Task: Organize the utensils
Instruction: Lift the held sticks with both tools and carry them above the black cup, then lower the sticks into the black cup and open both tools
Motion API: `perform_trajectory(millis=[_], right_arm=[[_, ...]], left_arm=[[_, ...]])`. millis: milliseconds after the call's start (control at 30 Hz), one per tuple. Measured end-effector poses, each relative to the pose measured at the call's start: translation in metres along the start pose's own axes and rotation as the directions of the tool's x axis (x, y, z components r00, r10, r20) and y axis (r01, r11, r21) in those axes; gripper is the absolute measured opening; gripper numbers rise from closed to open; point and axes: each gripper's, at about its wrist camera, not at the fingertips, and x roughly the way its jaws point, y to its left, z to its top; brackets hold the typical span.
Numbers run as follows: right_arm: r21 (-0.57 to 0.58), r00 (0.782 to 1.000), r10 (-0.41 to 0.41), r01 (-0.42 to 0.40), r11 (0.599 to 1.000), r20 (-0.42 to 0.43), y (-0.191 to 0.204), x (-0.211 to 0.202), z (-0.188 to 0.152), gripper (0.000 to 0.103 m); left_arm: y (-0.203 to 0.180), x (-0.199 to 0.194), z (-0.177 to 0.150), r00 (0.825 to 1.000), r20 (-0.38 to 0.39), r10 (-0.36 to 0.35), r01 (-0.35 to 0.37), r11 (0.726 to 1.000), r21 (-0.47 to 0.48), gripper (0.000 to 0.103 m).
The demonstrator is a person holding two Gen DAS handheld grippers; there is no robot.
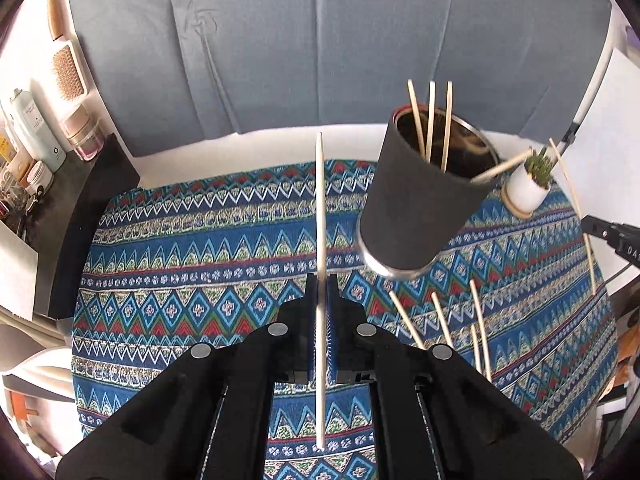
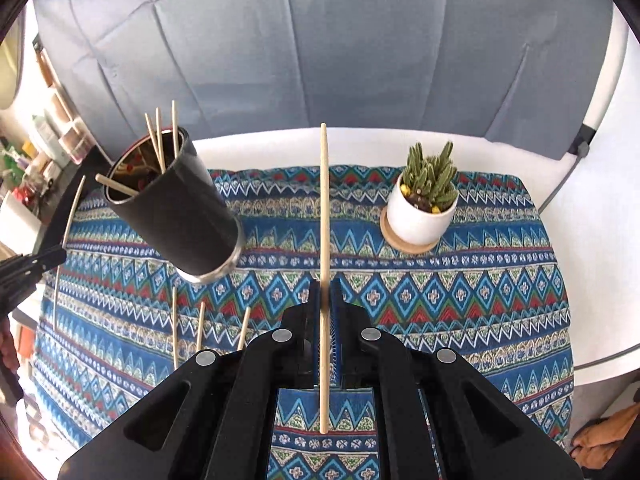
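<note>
My left gripper (image 1: 321, 280) is shut on a wooden chopstick (image 1: 320, 208) that points up and away, above the patterned cloth. My right gripper (image 2: 325, 284) is shut on another chopstick (image 2: 324, 200) in the same way. A black cup (image 1: 420, 196) stands on the cloth to the right of the left gripper and holds several chopsticks (image 1: 430, 120). It also shows in the right wrist view (image 2: 180, 208), left of the right gripper. Several loose chopsticks (image 1: 442, 314) lie on the cloth in front of the cup, also seen in the right wrist view (image 2: 200, 326).
A small cactus in a white pot (image 2: 424, 204) stands on a wooden coaster at the back right of the patterned cloth (image 2: 460, 300). A grey sofa back (image 2: 320, 48) rises behind the table. A shelf with bottles and jars (image 1: 36, 136) is at the left.
</note>
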Motion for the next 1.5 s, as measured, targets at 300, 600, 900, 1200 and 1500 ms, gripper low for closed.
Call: perform_trajectory(millis=[300,600,900,1200,1500], right_arm=[[0.011,0.988,0.086,-0.088,0.996,0.126,0.019,-0.021,0.055,0.005],[-0.024,0.907,0.253,-0.26,0.965,0.335,0.046,-0.032,0.087,0.005],[-0.09,0.843,0.323,-0.316,0.945,0.431,0.064,-0.024,0.101,0.005],[-0.139,0.774,0.399,-0.383,0.913,0.491,0.08,-0.002,0.102,0.005],[-0.122,0.729,0.457,-0.464,0.877,0.51,0.092,0.038,0.097,0.005]], left_arm=[[-0.022,-0.021,0.053,0.986,0.137,-0.095,0.092,0.995,0.031,0.005],[-0.044,-0.024,0.089,0.96,0.227,-0.161,0.147,0.986,0.077,0.005],[-0.047,-0.027,0.11,0.886,0.371,-0.28,0.271,0.96,0.076,0.005],[-0.046,-0.01,0.104,0.776,0.514,-0.365,0.37,0.924,0.098,0.005],[-0.042,0.028,0.095,0.752,0.522,-0.402,0.433,0.899,0.068,0.005]])
